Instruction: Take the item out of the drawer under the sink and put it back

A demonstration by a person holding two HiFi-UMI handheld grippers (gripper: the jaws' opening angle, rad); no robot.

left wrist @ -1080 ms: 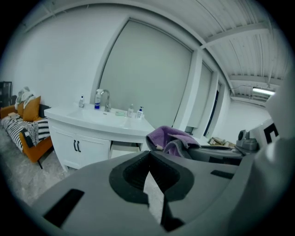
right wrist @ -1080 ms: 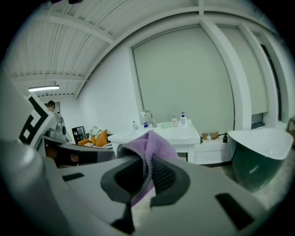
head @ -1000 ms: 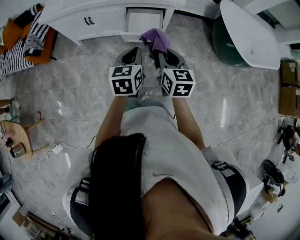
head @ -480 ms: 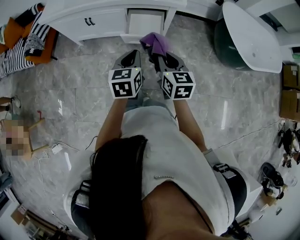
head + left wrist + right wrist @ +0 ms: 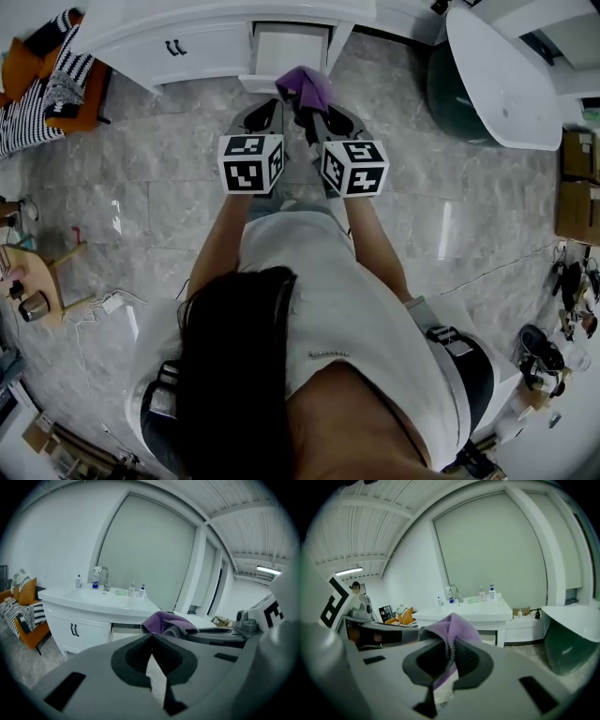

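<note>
The right tool pinched the cloth, out of the open drawer ahead. The left tool was closed and empty. Returning it remained.

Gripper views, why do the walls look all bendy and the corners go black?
Left gripper view and right gripper view: the wide-angle lens bends the straight window frame and darkens the corners; head view: the floor bows too, with glare streaks.

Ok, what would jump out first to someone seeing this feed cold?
The purple cloth, pinched in the right gripper and held just in front of the open drawer under the sink. Beside it the left gripper is shut on nothing; a white bathtub sits off to the right.
</note>
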